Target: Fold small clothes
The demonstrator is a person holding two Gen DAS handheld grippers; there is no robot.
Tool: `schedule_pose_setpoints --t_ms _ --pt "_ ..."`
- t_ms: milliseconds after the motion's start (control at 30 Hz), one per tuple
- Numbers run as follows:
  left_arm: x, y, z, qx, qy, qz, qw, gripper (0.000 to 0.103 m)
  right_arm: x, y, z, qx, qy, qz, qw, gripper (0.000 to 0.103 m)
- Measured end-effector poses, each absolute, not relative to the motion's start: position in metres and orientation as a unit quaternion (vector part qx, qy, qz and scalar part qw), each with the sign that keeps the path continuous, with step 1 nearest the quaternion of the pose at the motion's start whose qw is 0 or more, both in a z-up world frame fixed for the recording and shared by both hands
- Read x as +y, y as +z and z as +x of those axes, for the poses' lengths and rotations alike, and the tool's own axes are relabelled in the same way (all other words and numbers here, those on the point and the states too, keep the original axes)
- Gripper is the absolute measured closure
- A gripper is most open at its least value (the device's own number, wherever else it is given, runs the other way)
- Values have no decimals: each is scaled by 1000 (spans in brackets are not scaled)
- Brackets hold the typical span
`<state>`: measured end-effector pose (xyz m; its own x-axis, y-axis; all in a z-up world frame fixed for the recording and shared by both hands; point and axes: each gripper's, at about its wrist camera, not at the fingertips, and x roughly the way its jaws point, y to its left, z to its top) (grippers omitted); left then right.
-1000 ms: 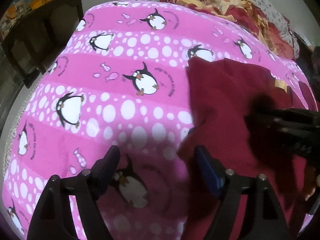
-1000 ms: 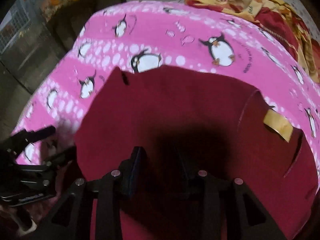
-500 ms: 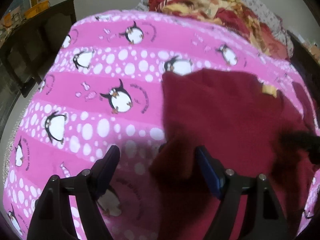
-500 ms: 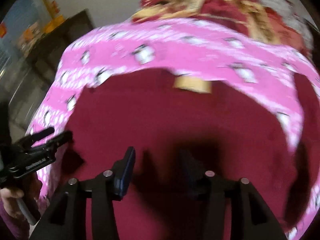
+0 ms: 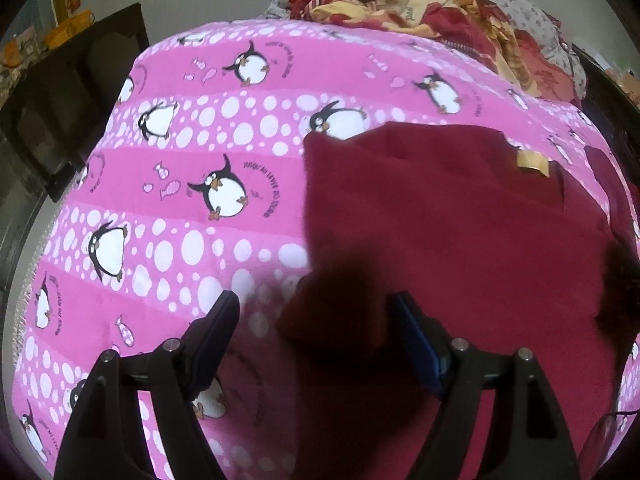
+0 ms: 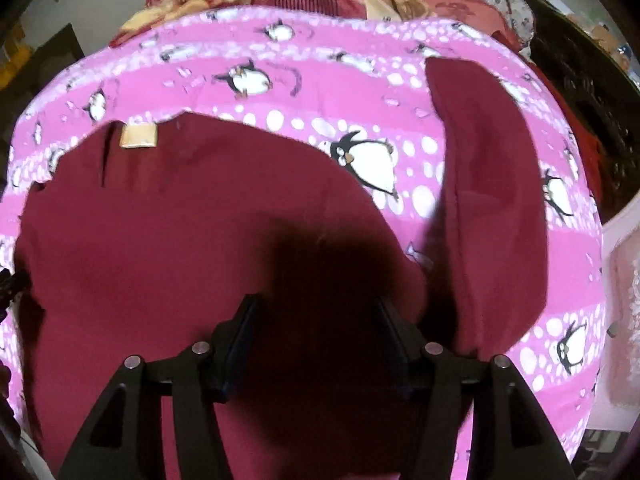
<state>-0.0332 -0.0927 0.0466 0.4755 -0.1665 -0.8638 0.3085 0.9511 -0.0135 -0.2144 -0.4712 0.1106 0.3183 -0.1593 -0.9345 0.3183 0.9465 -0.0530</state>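
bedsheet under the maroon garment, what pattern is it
Pink bedsheet with white dots and cartoon penguins, seen best in the left wrist view.

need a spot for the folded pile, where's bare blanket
Bare blanket lies left of the garment, up to the bedding heap. Right side is crowded: a spread sleeve, only a narrow strip between.

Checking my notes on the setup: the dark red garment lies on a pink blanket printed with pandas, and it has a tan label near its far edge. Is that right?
Not quite: the print on the pink blanket is penguins, not pandas, as the left wrist view shows clearly. The rest holds: the dark red garment lies on it, with a tan label near its far edge.
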Motion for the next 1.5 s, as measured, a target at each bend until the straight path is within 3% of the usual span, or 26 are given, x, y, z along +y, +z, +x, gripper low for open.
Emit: schedule_pose_setpoints --t_ms 267,533,633,1067,1500 --pt "-107 61 -37 480 -148 80 861 25 -443 140 -230 518 -94 80 847 37" --pt "-114 28 -28 522 -140 89 836 25 -447 90 -210 574 -103 77 809 33" --pt "-116 23 -30 515 -134 92 842 19 -458 81 -209 583 -101 110 799 32" --pt "-128 56 -40 486 -168 92 852 19 -536 161 -210 464 -121 191 856 27" --pt "-134 50 -36 491 -169 90 850 19 -601 115 -145 485 -225 151 832 27"
